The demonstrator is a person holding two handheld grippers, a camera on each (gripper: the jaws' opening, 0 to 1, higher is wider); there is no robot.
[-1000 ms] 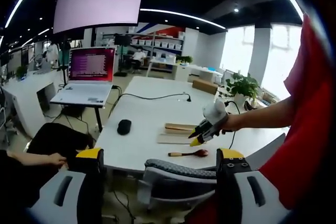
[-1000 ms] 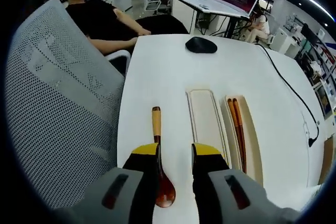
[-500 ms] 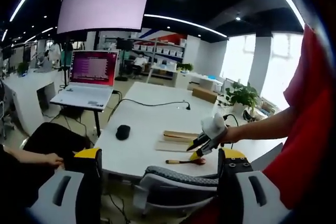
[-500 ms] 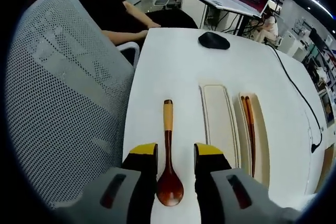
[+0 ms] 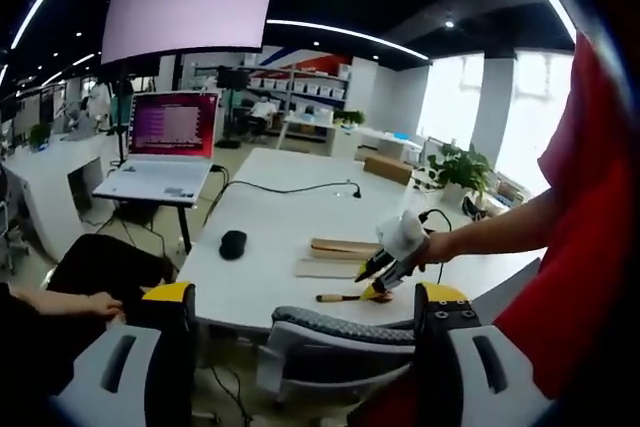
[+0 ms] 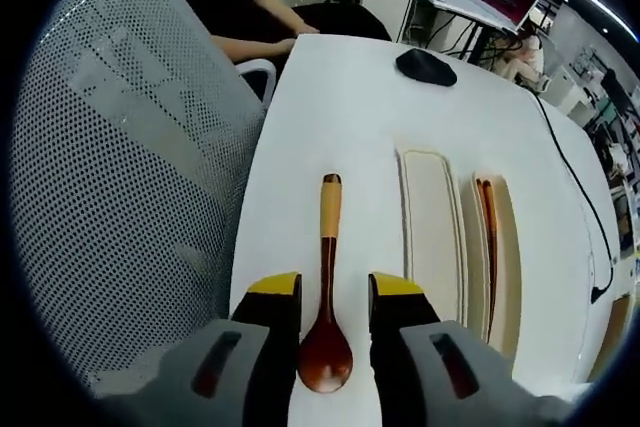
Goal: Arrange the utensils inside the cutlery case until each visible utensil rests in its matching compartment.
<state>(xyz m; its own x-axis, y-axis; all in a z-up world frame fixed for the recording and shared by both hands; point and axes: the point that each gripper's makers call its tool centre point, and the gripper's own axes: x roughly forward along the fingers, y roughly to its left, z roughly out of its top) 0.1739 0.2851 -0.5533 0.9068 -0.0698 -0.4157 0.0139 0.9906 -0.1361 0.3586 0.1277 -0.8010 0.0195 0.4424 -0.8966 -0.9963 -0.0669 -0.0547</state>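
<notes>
Right tool (image 6: 334, 292) stands open astride the wooden spoon (image 6: 326, 297), which lies on the desk (image 6: 350, 107) beside the cutlery case (image 6: 432, 232). Advice: close squarely on the neck before lifting. Left tool (image 5: 305, 302) hangs open, idle.

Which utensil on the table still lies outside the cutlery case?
The wooden spoon, lying on the bare table between the right gripper's jaws; the chopsticks rest inside the case.
</notes>
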